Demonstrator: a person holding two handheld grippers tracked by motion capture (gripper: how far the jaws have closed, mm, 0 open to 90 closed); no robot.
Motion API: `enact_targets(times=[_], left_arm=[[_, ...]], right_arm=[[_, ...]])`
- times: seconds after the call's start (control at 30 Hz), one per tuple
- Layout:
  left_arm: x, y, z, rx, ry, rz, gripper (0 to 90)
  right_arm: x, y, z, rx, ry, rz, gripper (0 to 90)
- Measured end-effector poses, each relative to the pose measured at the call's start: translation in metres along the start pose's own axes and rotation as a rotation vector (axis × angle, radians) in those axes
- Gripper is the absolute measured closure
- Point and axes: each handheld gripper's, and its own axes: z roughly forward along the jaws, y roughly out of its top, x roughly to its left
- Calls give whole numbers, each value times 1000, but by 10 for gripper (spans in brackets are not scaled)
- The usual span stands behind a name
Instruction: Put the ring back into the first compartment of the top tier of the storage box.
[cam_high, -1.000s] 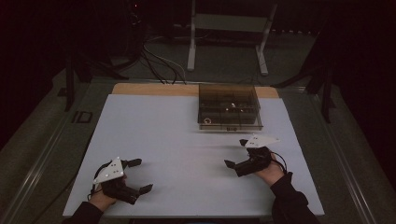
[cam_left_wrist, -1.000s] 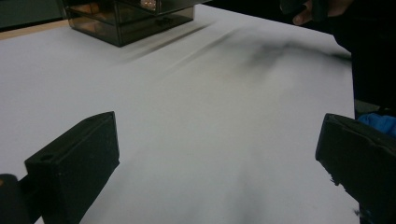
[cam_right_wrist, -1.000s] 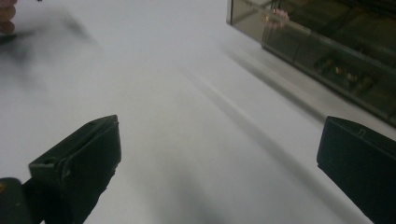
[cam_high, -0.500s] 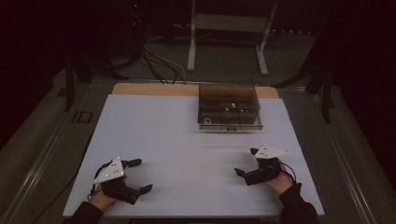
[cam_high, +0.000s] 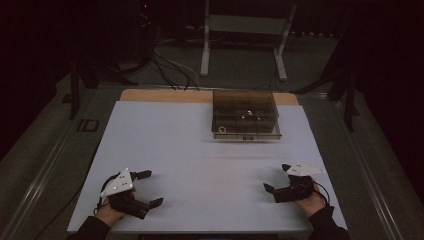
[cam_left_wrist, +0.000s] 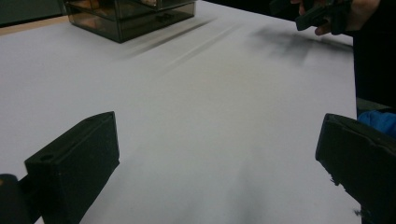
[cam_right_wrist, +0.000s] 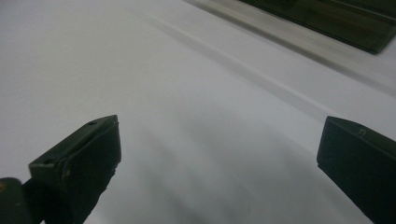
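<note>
high view: the left gripper (cam_high: 148, 188) and right gripper (cam_high: 276, 177) rest low on the white table (cam_high: 200, 160), jaws wide apart and empty, well short of the smoky box (cam_high: 245, 116) at the far edge. left gripper view: jaws spread over bare table, the box (cam_left_wrist: 126, 16) cut off at top. right gripper view: jaws spread and empty, the box (cam_right_wrist: 336, 18) a dark blur.

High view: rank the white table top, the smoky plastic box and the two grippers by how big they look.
1. White table top, by far the largest.
2. Smoky plastic box.
3. Left gripper and right gripper: they look about alike, so no ranking between them.
</note>
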Motion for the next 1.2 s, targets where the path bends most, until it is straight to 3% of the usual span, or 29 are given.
enact_targets(times=[0.17, 0.27, 0.57, 0.93, 1.2], left_arm=[[0, 0, 0, 0, 1, -1, 11], [0, 0, 0, 0, 0, -5, 12], [0, -1, 0, 3, 1, -7, 12], [0, -1, 0, 10, 5, -4, 11], [0, -1, 0, 14, 7, -3, 12]], right_arm=[[3, -11, -4, 5, -55, 8, 0], [5, -16, -4, 17, -59, 14, 0], [7, -13, 9, 42, -39, 2, 0], [7, -12, 10, 62, -27, 57, 0], [9, -11, 10, 62, -27, 53, 0]])
